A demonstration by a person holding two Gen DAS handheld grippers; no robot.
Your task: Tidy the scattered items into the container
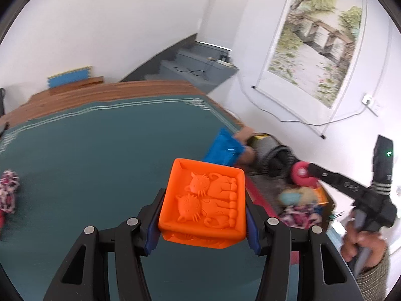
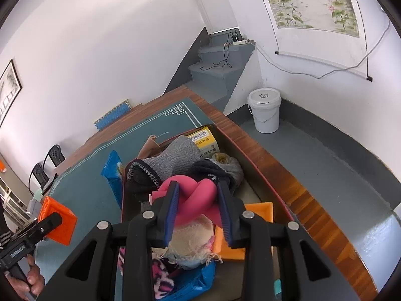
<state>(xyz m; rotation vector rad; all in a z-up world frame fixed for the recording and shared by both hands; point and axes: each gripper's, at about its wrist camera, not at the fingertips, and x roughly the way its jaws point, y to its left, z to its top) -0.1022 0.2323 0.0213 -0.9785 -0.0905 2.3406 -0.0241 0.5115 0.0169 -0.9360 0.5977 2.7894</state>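
Left wrist view, left to right. A pink-and-white patterned fabric piece point(image 1: 8, 190) lies on the green mat point(image 1: 100, 145) at the far left edge of the bench point(image 1: 120, 89), well apart from everything else. The left hand-held gripper point(image 1: 203, 215) is clamped on an orange block point(image 1: 203, 200), its blue pads pressed against the two sides; the top face shows two raised cats. The block is held clear above the mat. A blue packet point(image 1: 221, 150) lies just beyond it, against the near wall of the container point(image 1: 260, 200). The container sits at the right edge of the bench; its contents are blurred in this view.

Right wrist view, left to right. The orange block shows again at lower left in the other gripper, a hand point(image 2: 32, 279) on the handle below. The container's wall point(image 2: 123, 200) runs beside the blue packet. The right hand-held gripper point(image 2: 198, 200) grips a pink knotted toy point(image 2: 193, 200) between its blue pads, directly above the container. Under it lie grey and black knitwear point(image 2: 175, 160), a yellow box point(image 2: 204, 140), cream frayed fabric point(image 2: 190, 240) and an orange tray point(image 2: 260, 210). A white bucket point(image 2: 264, 110) stands on the floor at far right.
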